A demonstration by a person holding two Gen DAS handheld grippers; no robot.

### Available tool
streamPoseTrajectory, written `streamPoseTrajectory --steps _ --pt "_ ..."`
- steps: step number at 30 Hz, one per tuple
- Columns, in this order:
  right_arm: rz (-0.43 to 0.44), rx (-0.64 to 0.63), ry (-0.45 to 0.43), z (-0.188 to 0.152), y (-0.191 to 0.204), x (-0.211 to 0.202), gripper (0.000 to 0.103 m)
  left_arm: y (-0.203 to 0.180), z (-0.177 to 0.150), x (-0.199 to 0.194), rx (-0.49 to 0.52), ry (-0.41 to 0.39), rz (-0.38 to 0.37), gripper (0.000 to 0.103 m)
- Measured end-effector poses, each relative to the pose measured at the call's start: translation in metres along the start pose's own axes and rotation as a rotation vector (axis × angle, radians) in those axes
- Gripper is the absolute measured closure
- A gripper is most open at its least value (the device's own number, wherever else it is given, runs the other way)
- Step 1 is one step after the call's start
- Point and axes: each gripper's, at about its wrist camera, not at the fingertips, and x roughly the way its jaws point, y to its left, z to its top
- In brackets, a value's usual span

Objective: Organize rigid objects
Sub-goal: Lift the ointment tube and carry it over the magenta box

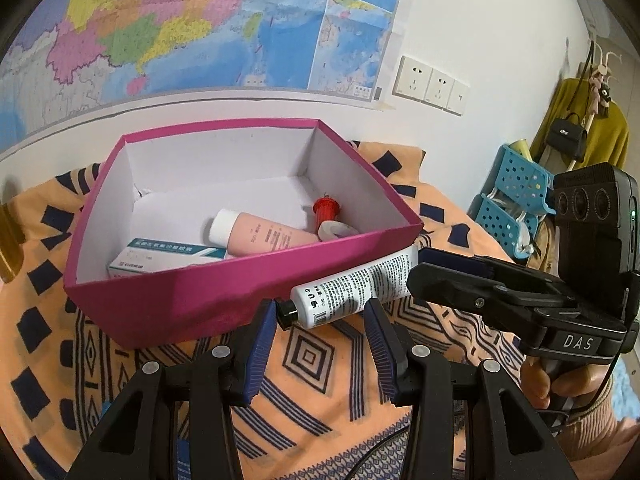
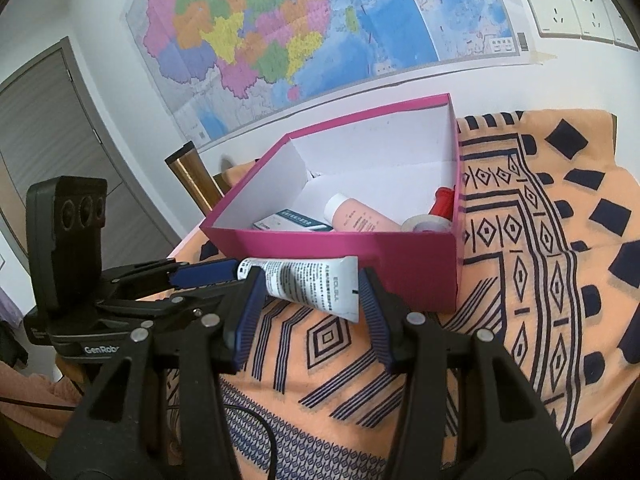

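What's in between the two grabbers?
The white tube lies between the left gripper and right gripper, in front of the pink box; both wrist views show it.

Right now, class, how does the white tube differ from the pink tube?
The white tube lies outside the box on the cloth; the pink tube lies inside it. The white tube has a small black cap, the pink tube a larger white one. The white tube carries dense black print. Both lie flat.
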Motion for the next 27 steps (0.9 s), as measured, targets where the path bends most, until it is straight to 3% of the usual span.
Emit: streamPoseTrajectory --steps 27 --pt "0.000 -0.023 -0.031 0.018 0.000 0.000 0.052 0.002 0.018 0.001 0.006 -0.041 0.023 0.058"
